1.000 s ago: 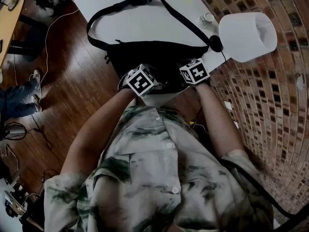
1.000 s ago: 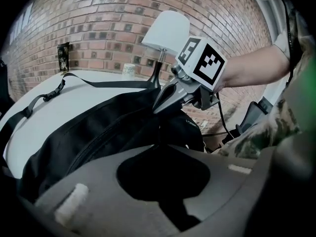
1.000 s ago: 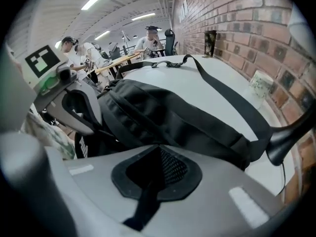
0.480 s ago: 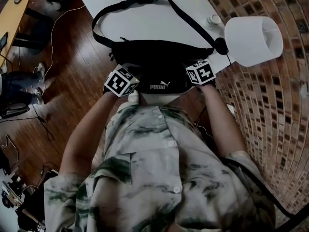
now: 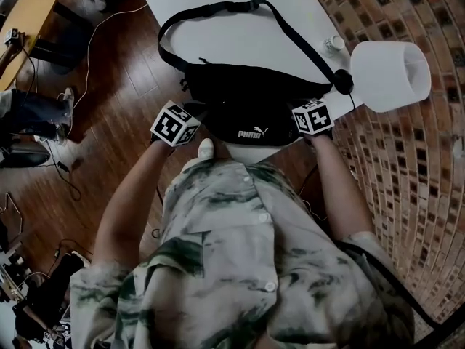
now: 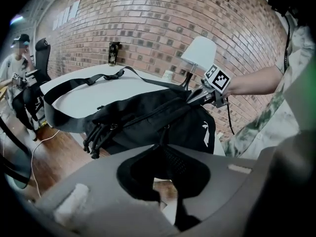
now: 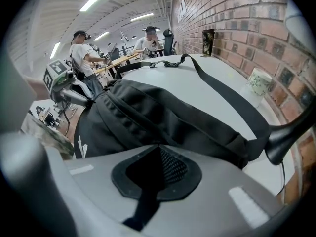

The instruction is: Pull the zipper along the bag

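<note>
bag: black waist bag [image 5: 254, 104] lies at the near edge of the white table [image 5: 240, 38], logo toward you.
zipper: zipper pull [image 6: 164, 135] sits near the bag's left end.
left gripper [image 6: 160, 154]: pressed together, pinching the zipper pull.
right gripper [image 7: 157, 152]: pressed together on the bag's right end, which looks like your anchor.
step: pull under way, likely near the end of the track.
next: draw your left hand along the track and hold the right taut so the fabric doesn't bunch.

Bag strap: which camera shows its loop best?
Head view: the strap makes an open loop on the table. The left gripper view sees it low and squashed, the right gripper view mostly one long stretch.
</note>
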Motion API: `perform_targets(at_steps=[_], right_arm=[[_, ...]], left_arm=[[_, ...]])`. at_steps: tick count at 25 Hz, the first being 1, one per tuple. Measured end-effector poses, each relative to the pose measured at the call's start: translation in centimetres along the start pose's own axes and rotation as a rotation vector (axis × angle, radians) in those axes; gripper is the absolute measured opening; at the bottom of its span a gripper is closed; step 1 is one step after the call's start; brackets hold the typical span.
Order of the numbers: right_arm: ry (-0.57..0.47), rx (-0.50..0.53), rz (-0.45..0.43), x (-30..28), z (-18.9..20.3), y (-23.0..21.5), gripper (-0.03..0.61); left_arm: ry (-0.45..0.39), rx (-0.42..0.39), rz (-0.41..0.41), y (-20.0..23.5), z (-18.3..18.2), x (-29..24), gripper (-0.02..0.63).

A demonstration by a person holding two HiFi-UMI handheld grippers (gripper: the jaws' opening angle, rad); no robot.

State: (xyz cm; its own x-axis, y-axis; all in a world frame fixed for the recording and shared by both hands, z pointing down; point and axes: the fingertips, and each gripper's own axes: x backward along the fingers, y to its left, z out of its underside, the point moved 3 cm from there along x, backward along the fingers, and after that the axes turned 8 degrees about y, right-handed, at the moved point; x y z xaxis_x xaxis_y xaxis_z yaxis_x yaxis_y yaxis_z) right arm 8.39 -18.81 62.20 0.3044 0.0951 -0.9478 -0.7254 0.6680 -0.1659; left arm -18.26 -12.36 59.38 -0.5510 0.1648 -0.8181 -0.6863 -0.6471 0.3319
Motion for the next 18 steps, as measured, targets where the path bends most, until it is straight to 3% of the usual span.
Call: perform_targets(at_steps=[6,10,11,12,14,18], right_arm=[[-0.043,0.002,0.063,0.3,0.1,0.2,0.005],[-0.137,0.017,0.108,1.8,0.5,1.3,0.015],[-0.159,0.002,0.11,2.3,0.8,1.7,0.084],[-0.184,-0.017,0.117,2.9,1.2,2.3,0.104],[-0.249,-0.065,0.144,4.3,2.1,3.5,0.103],[-0.336,-0.15,0.147,6.3,5.6,7.6,0.109]], left_arm=[[-0.027,0.001,-0.01,0.1,0.5,0.2,0.028],[-0.055,-0.03,0.01,0.1,0.4,0.2,0.032],[-0.065,-0.039,0.016,0.2,0.5,0.3,0.045],[-0.076,-0.042,0.021,0.3,0.7,0.5,0.065],[-0.098,-0.037,0.031,0.7,1.4,0.8,0.1],[-0.147,0.026,0.073,1.3,3.8,1.9,0.101]])
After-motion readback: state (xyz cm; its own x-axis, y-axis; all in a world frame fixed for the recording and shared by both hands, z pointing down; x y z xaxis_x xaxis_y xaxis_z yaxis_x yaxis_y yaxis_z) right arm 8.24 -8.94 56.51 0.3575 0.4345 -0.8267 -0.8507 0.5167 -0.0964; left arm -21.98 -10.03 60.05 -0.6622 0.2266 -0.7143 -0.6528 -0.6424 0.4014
